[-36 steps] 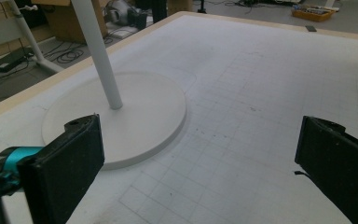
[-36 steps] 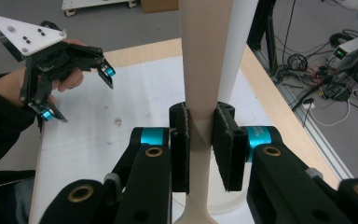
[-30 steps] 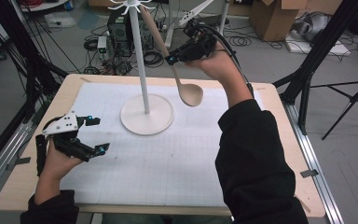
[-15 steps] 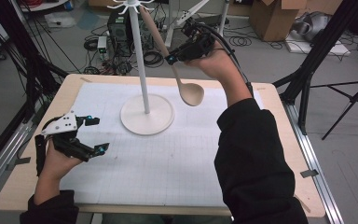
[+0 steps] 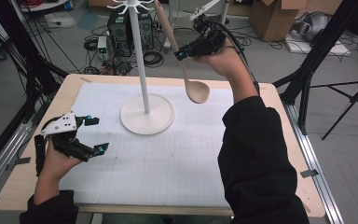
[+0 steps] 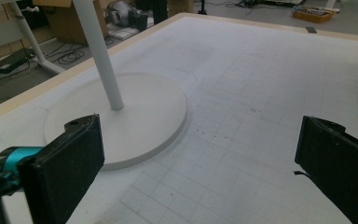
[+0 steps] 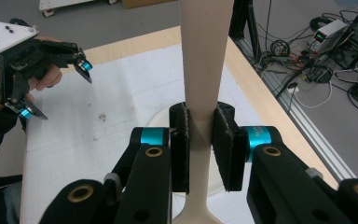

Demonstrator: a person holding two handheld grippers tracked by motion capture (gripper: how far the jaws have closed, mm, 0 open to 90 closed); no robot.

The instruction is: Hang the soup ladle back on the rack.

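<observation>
A pale wooden spoon (image 5: 197, 90) hangs bowl down above the back of the table, its handle rising past the top of the white hook stand (image 5: 142, 70). My right gripper (image 5: 182, 52) is shut on the spoon's handle (image 7: 204, 60), held high to the right of the stand's pole. The stand's round base (image 6: 135, 116) rests on the white gridded mat (image 5: 168, 154). My left gripper (image 5: 96, 134) rests open near the table's left edge, nothing between its jaws; the right gripper view also catches the left gripper (image 7: 51, 88).
Cables, a computer tower (image 5: 121, 23) and cardboard boxes (image 5: 272, 16) lie on the floor behind the table. Black tripod legs (image 5: 317, 70) stand to the right. The wooden table edge (image 5: 42, 121) runs along the left, by a metal rail.
The spoon and my right gripper have shifted very slightly; the left gripper has stayed where it was.
</observation>
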